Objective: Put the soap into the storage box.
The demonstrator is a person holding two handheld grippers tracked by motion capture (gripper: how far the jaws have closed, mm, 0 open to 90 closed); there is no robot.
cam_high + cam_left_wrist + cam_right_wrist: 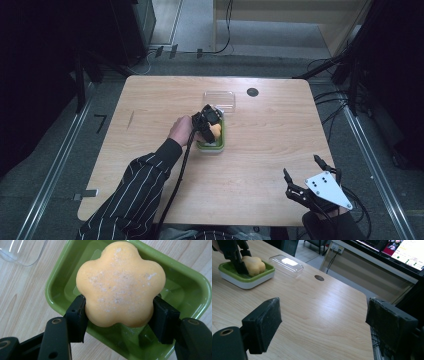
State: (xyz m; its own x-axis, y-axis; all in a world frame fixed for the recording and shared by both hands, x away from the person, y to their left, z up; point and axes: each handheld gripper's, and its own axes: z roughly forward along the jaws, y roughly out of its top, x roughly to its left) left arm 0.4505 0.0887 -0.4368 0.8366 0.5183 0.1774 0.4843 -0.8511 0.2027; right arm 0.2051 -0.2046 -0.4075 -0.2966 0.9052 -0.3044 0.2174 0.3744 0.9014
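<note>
Your left tool is clamped on the soap, one jaw pressed to each side of the flower-shaped orange bar. The soap sits in or just over the green dish; whether it touches the dish floor can't be told. In the high view the dish stands near the middle of the table, with the clear lid lying on the wood just beyond it, apart from the dish.

Your right tool has its jaws wide apart, holding nothing, near the table's near right corner.

Judged status: lid is off, soap is gripped. Left to do: either lift the soap clear or release it in the dish; which one can't be read from this.
</note>
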